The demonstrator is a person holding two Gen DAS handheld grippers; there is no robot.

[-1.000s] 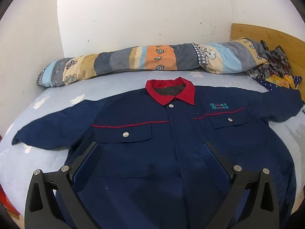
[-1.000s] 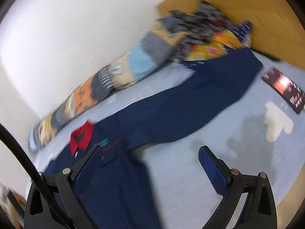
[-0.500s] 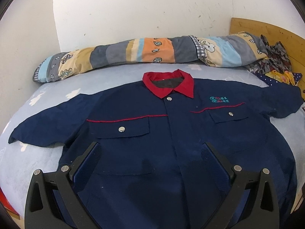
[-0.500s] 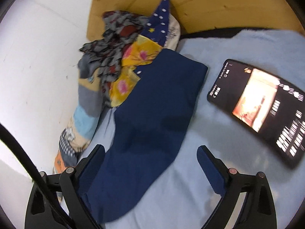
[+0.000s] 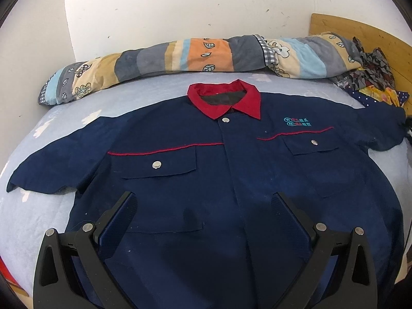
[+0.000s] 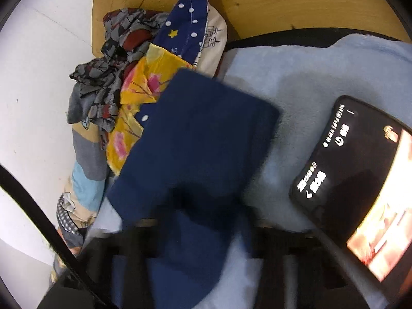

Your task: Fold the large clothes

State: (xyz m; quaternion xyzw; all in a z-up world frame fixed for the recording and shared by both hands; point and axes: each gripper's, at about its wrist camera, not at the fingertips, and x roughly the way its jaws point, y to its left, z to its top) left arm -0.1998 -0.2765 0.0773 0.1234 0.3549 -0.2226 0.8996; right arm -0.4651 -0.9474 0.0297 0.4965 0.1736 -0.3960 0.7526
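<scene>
A navy work shirt with a red collar lies spread face up on the light blue bed, both sleeves out. My left gripper is open and empty, hovering over the shirt's lower front. In the right wrist view the shirt's sleeve runs between the blurred jaws of my right gripper. The jaws look drawn together around the sleeve, but the blur hides the fingers.
A striped rolled quilt lies along the wall at the back. A pile of patterned clothes sits by the wooden headboard. A lit phone lies on the bed right of the sleeve.
My right gripper has dropped onto the sleeve and its jaws have come together around it. My left gripper has barely moved over the shirt front.
</scene>
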